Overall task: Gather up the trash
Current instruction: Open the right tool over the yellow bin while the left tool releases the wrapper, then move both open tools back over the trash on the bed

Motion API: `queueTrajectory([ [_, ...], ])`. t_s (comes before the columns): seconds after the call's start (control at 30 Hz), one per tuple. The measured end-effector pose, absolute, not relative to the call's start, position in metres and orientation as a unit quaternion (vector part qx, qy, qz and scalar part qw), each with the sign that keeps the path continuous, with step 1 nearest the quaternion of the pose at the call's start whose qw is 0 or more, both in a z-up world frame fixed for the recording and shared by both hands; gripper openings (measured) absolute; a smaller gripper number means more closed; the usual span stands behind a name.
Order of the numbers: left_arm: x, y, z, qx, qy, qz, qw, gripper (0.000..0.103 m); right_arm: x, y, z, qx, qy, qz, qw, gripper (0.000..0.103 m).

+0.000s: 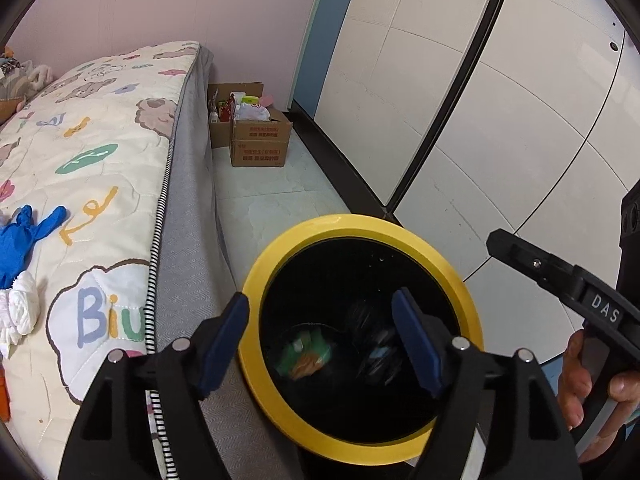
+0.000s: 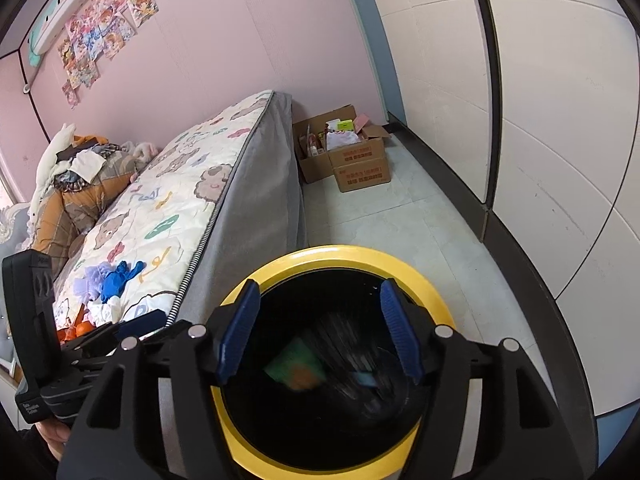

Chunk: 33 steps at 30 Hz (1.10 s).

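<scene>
I have both tools angled steeply down over the mouth of the yellow-rimmed trash bin (image 1: 362, 240), which stands on the floor just beside the grey side of the bed (image 1: 188, 216). My left tool (image 1: 320, 336) hangs with its blue pads (image 1: 224, 340) spread wide, nothing between them; the pad on the left sits over the bin's rim and the other over the black interior. Below and ahead of that tool, down in the bin's black liner, lie a green and orange wrapper (image 1: 306, 354) and a dark blurred piece with a light blue patch (image 1: 376, 354). My right tool (image 2: 318, 328) is held in much the same pose, pads parted about as far as the bin's opening is wide and gripping nothing, with the same wrapper seen blurred between and beneath them. In the left wrist view the right tool's black body comes in from the right edge, with the hand (image 1: 580, 384) wrapped round its handle. To the left of my left tool, up on the bed's patterned quilt, a blue glove (image 1: 24, 236) and a crumpled white tissue (image 1: 18, 312) lie touching each other. Far ahead of both tools, cardboard boxes (image 1: 260, 136) sit on the floor at the foot of the bed, near the white wardrobe doors (image 1: 500, 120).
</scene>
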<state>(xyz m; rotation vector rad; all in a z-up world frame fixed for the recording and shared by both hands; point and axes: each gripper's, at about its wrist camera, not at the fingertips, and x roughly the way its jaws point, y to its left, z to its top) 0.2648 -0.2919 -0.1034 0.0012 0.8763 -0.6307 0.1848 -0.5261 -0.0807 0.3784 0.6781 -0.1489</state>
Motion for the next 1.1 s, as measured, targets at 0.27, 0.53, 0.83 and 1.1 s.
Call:
queueTrajectory([
  [0.27, 0.256, -0.267, -0.087, -0.015, 0.400, -0.286, 0.871, 0.080, 0.171, -0.519, -0.069, 0.180, 0.318, -0.069, 0.928, 0.061],
  [0.53, 0.251, -0.220, -0.065, -0.031, 0.374, -0.259, 0.890, 0.087, 0.165, -0.488, -0.055, 0.165, 0.308, -0.038, 0.936, 0.066],
  [0.83, 0.246, -0.154, -0.047, -0.041, 0.345, -0.215, 0.913, 0.090, 0.164, -0.434, -0.034, 0.140, 0.299, 0.011, 0.944, 0.072],
  [1.1, 0.242, -0.096, -0.044, -0.055, 0.338, -0.171, 0.924, 0.090, 0.167, -0.378, -0.023, 0.119, 0.300, 0.058, 0.945, 0.076],
])
